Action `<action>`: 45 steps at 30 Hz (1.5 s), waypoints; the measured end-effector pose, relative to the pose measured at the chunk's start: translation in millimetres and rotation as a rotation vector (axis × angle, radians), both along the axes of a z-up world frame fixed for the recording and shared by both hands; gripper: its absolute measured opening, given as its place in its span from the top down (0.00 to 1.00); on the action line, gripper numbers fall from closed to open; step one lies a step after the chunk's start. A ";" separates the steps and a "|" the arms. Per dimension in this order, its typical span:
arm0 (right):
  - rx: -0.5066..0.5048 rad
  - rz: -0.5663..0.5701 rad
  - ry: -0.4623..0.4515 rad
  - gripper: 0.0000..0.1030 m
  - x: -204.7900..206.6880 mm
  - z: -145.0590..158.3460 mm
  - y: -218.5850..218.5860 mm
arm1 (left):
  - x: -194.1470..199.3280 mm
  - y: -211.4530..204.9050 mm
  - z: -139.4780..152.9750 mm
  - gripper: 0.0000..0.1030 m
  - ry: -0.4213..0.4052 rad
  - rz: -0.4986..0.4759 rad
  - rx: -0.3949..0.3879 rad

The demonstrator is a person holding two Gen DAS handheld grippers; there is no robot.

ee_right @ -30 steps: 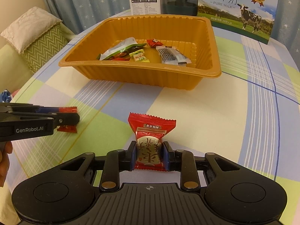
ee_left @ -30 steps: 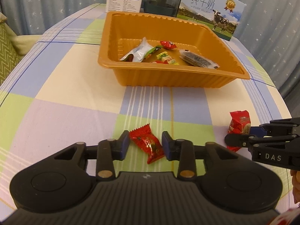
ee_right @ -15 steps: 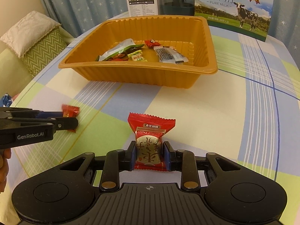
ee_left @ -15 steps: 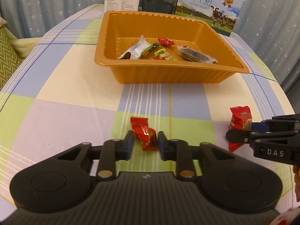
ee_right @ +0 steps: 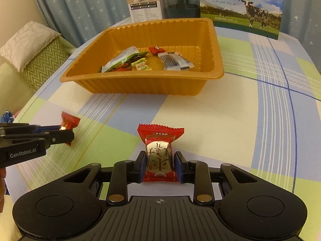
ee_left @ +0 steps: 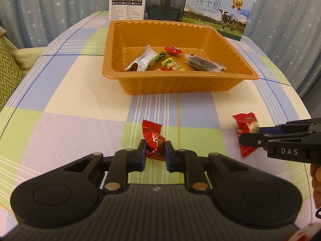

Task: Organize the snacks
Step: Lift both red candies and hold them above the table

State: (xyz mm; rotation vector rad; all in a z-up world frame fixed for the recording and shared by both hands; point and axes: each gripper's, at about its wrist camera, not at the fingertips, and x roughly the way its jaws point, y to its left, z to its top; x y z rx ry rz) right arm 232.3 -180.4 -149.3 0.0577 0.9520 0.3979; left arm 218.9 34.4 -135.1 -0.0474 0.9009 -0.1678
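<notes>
Checked cloth covers the surface (ee_left: 60, 104). Left hand-held gripper (ee_left: 154, 154) pinches a crinkly red candy (ee_left: 153, 140); right hand-held gripper (ee_right: 159, 167) clamps a glossy red-and-silver snack packet (ee_right: 159, 150). Beyond, the ribbed orange plastic tray (ee_right: 140, 83) already holds several wrappers; these two remain outside.
</notes>
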 end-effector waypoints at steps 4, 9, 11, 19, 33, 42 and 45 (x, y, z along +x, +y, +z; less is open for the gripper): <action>-0.012 0.002 -0.021 0.76 -5.2 8.6 2.0 | -5.3 0.0 8.0 0.84 -0.008 -0.003 0.001; -0.014 0.002 -0.034 0.76 -9.5 19.0 3.1 | -12.9 1.3 18.6 0.84 -0.020 0.000 -0.001; -0.004 0.001 -0.036 0.76 -11.9 23.9 2.6 | -16.9 2.8 23.6 0.84 -0.026 0.002 -0.002; 0.018 0.000 -0.064 0.76 -30.2 49.4 2.0 | -30.2 3.6 45.9 0.84 -0.048 0.010 0.001; 0.038 -0.010 -0.101 0.76 -59.9 82.8 -7.6 | -56.7 -4.0 78.0 0.84 -0.086 0.010 0.000; 0.040 -0.011 -0.113 0.76 -67.7 91.4 -12.7 | -63.9 -7.5 85.5 0.84 -0.093 0.007 0.000; 0.038 -0.014 -0.115 0.76 -68.4 93.1 -14.2 | -64.0 -8.3 86.7 0.84 -0.095 0.003 -0.002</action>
